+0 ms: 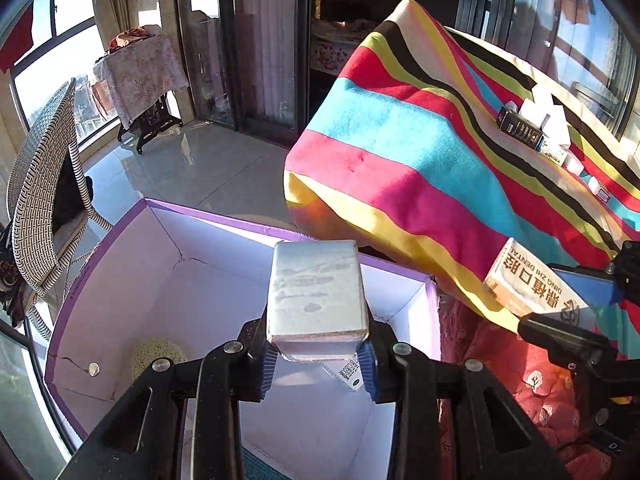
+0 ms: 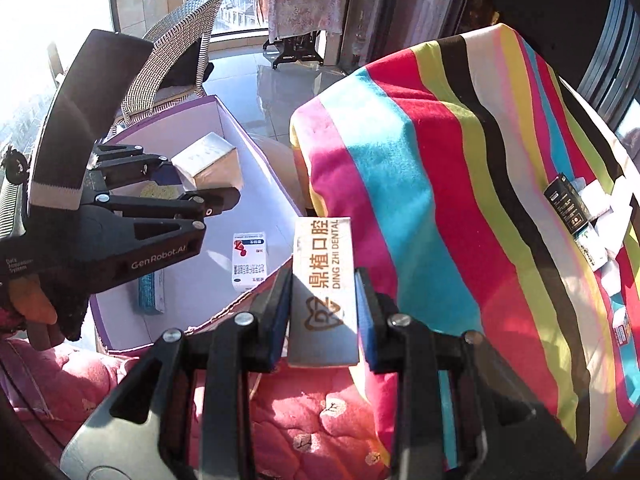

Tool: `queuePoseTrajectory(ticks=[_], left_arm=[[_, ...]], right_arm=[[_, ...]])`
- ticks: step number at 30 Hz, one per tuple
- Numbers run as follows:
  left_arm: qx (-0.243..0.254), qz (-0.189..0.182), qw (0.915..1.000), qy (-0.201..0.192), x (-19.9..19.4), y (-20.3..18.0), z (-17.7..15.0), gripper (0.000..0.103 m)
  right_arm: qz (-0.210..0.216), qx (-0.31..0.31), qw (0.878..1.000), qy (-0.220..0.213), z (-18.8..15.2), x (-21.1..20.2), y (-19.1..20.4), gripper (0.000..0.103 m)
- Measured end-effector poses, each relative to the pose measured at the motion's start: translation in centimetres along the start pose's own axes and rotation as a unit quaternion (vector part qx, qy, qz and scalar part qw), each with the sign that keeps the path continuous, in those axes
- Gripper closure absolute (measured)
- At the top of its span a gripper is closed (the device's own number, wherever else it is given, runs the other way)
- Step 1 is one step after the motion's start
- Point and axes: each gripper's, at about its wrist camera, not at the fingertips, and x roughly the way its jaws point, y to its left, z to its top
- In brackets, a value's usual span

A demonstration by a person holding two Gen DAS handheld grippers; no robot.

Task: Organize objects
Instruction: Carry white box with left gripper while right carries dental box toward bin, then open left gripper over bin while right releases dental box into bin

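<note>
My left gripper [image 1: 318,354] is shut on a silver-white box [image 1: 318,292] and holds it over the open purple carton [image 1: 208,216]; both also show in the right wrist view, the gripper [image 2: 192,184] and the box [image 2: 208,160]. My right gripper [image 2: 323,316] is shut on a white "Ding Zhi Dental" box [image 2: 324,280], held beside the carton's near corner; that box also shows in the left wrist view [image 1: 528,284]. Inside the carton [image 2: 200,112] lie a red-and-white medicine box [image 2: 249,260], a teal box [image 2: 150,288] and a yellowish pad [image 1: 158,354].
A striped cloth covers the table [image 1: 420,152], with a black box [image 1: 518,128] and several small white boxes [image 1: 548,114] at its far right. A red quilted cushion [image 2: 304,420] lies below. A wicker chair [image 1: 36,200] stands left of the carton.
</note>
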Motion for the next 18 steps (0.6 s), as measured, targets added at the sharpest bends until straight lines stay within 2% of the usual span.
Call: queuePoseTrajectory(ticks=[6,14,18], left_arm=[[-0.033,0.039,0.9986,0.009,0.1,4.4,-0.7,0.067],[-0.065,0.083,0.9943,0.020,0.4,8.7,-1.3,0.067],[-0.098,0.101,0.9899,0.020,0.2,10.8,-1.2,0.066]], right_arm=[[0.018,-0.099,0.995,0.002,1.4,1.3,4.7,0.069],[0.067,-0.161,0.985,0.009,2.5,2.6,8.8,0.068],[0.091,-0.169,0.981,0.010,2.9,3.3,10.4,0.068]])
